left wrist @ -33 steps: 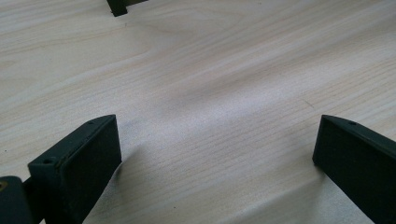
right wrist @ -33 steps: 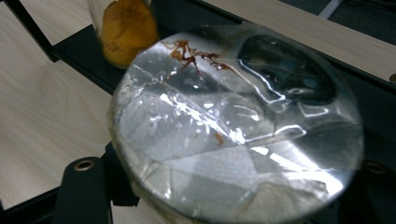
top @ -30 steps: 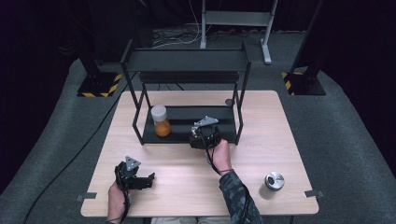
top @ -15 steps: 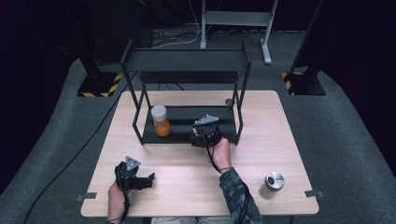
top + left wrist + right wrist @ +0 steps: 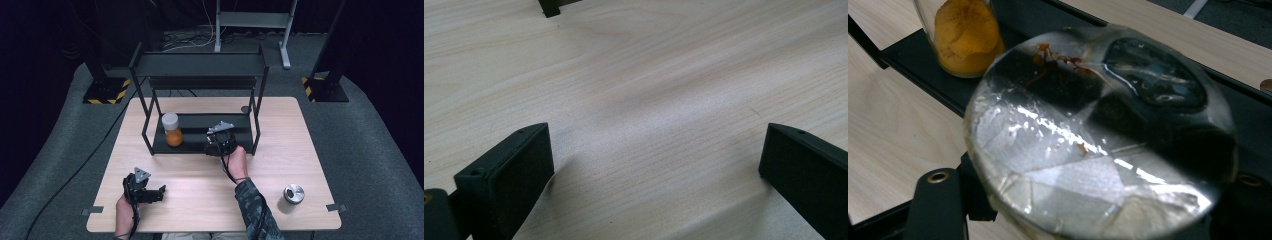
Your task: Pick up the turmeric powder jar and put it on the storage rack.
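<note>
Clear jar (image 5: pixel 1098 145) clenched in right hand-held gripper (image 5: pixel 220 142) at rack (image 5: pixel 200 142) shelf's front edge, beside orange jar (image 5: pixel 172 130).

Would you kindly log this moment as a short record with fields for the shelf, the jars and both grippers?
shelf: black two-level rack at the table's far side
orange jar: upright on the rack's lower shelf, white lid
clear jar: held in the right gripper at the lower shelf's front edge
left gripper: open, holding nothing, low over the table
metal can: near the table's right front corner

Steel can (image 5: pixel 293 193), orange-filled jar (image 5: pixel 172 129)
</note>
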`<state>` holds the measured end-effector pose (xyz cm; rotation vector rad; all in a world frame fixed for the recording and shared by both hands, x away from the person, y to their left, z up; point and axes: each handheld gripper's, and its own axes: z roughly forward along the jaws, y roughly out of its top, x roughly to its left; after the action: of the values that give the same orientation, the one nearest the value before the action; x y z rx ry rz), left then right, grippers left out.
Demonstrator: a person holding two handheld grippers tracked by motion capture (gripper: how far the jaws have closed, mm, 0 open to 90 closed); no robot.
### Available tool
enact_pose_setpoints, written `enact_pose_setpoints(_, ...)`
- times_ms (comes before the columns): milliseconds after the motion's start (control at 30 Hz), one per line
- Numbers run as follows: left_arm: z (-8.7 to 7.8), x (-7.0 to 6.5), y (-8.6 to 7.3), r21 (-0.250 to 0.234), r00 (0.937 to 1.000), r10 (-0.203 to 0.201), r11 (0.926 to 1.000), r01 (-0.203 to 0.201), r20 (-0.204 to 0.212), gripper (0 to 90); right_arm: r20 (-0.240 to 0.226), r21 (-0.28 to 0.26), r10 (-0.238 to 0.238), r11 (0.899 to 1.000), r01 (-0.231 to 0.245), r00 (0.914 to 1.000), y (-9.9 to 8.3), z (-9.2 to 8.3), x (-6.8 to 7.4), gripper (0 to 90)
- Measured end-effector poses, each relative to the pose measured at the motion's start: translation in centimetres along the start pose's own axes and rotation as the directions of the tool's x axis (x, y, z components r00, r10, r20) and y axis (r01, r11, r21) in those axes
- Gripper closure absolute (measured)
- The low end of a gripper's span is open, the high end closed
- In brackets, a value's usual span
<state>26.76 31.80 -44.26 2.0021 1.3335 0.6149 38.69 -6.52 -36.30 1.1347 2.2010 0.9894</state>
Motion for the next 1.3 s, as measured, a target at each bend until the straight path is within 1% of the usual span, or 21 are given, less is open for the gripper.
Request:
enact_pose_setpoints(467, 0.0, 0.0, 0.0, 0.001, 1.0, 0.0, 1.0, 0.0, 0.001, 0.7, 0.005, -0.003, 0.002, 1.0, -0.002, 1.0, 0.4, 0.4, -0.3, 30.5)
enact_pose_setpoints(1300, 0.0, 0.0, 0.0, 0.002, 1.0, 0.0, 1.0, 0.0, 0.001, 0.7, 0.005, 0.002, 0.0, 1.0, 0.0, 1.0, 1.5, 1.4, -0.2, 30.4)
